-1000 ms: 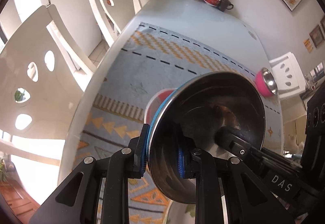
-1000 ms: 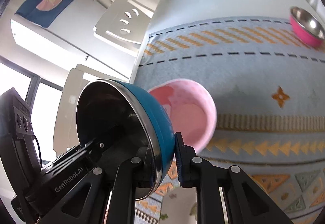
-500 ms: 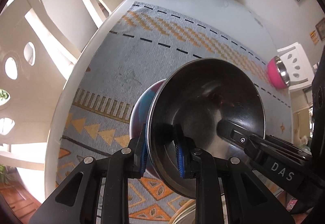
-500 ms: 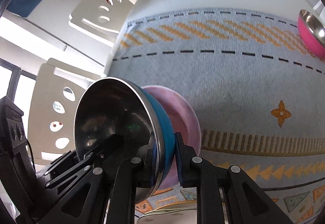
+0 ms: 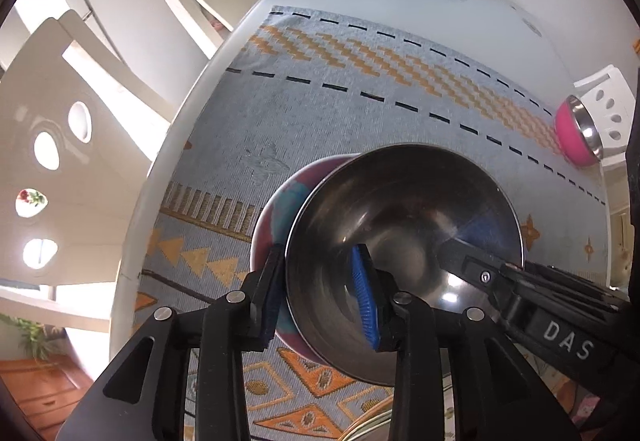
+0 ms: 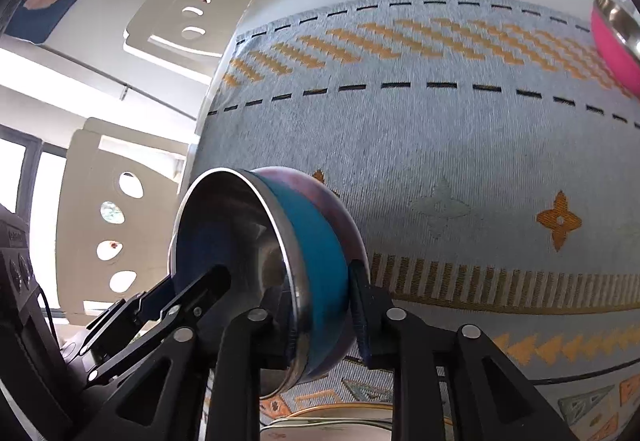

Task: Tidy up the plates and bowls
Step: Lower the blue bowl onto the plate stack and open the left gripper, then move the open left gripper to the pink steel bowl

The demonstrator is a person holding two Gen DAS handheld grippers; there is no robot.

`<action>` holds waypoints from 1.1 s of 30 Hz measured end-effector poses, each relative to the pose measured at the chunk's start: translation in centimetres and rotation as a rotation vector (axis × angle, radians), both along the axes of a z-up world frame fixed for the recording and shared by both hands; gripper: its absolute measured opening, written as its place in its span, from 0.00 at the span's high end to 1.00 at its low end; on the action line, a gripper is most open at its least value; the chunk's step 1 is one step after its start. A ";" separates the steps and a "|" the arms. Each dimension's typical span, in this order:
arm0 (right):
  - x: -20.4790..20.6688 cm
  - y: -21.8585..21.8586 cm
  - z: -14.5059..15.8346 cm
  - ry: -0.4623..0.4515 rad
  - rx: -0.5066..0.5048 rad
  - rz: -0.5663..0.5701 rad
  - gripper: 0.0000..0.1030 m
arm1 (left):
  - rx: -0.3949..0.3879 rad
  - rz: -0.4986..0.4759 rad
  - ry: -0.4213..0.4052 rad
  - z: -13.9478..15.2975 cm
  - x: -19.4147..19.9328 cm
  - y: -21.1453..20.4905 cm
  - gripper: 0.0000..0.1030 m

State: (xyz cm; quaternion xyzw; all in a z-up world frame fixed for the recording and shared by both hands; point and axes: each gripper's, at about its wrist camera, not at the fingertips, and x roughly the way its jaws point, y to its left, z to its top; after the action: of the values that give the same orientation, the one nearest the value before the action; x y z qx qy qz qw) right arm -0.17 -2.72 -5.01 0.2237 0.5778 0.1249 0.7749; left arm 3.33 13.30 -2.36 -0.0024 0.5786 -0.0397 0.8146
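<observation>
Both the left gripper (image 5: pixel 320 293) and the right gripper (image 6: pixel 316 305) pinch the blue steel bowl's (image 5: pixel 404 253) rim, nesting it in the pink bowl (image 5: pixel 276 209); next, I think, they let go.

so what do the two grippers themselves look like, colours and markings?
Both are matte black with silver screw heads and ribbed blue finger pads. The left gripper matches the right gripper. White "DAS" lettering marks the right one's body, seen from the left wrist. No sleeves show.
</observation>
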 end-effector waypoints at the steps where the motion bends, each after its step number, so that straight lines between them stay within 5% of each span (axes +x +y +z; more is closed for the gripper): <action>1: 0.1 -0.1 0.0 0.008 0.009 0.008 0.75 | -0.006 0.014 0.006 0.0 0.1 0.1 0.70; 9: -0.2 -0.7 1.6 -0.009 0.021 0.043 0.65 | 0.006 0.066 0.021 0.4 0.5 -0.1 0.65; 12: -0.4 -1.5 2.6 -0.048 0.017 0.032 0.52 | 0.021 0.082 -0.007 1.5 0.6 -0.4 0.57; 20: -0.5 -4.6 3.1 -0.044 0.071 0.010 0.52 | 0.016 0.126 -0.053 4.3 1.1 -0.9 0.43; 33: 0.4 -11.3 2.2 -0.006 0.130 -0.029 0.52 | 0.002 0.045 -0.025 4.3 2.5 -7.9 0.43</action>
State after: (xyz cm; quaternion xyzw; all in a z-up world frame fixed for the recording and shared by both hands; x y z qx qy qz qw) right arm 0.23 -14.06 -2.84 0.2817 0.5629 0.1514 0.7622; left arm 5.86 5.42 1.89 -0.0139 0.5684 -0.0207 0.8224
